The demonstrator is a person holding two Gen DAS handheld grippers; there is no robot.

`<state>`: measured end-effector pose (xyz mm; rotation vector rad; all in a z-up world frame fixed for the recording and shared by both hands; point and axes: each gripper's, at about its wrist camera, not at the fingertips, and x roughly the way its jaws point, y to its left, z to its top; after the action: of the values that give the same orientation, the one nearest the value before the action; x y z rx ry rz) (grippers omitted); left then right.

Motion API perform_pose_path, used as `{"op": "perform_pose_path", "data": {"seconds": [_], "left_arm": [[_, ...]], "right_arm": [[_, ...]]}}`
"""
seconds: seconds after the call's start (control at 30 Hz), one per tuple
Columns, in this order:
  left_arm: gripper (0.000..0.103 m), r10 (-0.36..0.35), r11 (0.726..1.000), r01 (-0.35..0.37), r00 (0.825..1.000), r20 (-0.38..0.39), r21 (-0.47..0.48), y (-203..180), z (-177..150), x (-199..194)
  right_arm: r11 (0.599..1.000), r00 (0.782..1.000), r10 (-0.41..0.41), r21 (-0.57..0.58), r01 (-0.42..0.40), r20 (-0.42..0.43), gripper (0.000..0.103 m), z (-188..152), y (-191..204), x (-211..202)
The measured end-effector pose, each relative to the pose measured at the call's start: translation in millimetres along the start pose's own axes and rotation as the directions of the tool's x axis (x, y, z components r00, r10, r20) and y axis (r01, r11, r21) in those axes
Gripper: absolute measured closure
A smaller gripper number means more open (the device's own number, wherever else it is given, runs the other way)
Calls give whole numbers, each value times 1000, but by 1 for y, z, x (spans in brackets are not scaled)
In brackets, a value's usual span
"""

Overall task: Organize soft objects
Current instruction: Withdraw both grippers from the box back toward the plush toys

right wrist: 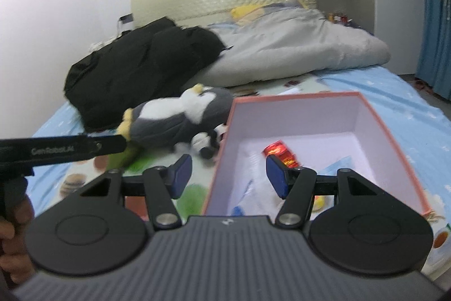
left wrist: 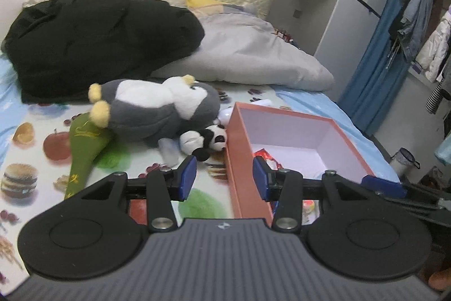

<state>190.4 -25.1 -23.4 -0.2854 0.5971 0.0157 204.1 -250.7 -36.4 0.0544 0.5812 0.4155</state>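
A grey and white penguin plush lies on the bed, left of an open orange box with a white inside. A small panda plush lies between them, against the box's left wall. A green soft item lies left of the penguin. My left gripper is open and empty, straddling the box's near left wall. My right gripper is open and empty over the box. The penguin and panda show in the right wrist view too. A red shiny item lies in the box.
A black jacket and a grey duvet lie further back on the bed. A fruit-print sheet covers the mattress. The left gripper's body crosses the right wrist view at left. Clothes hang at the right.
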Motion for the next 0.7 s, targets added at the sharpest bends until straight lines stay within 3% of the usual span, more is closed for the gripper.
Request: {"op": "perform_pose_path", "data": {"seconds": [0.3,0.7], "left_arm": [[53,54,999,-54,998,-20,1,18,-20,-16],[53,19,998,-21,999,-49,-61,64,-50,-25]], "right_arm": [[997,998,66,-34,-66,-17,42,-21,32,-4],[996,995,88,-30,-89,-42,42,-60,77,-11]]}}
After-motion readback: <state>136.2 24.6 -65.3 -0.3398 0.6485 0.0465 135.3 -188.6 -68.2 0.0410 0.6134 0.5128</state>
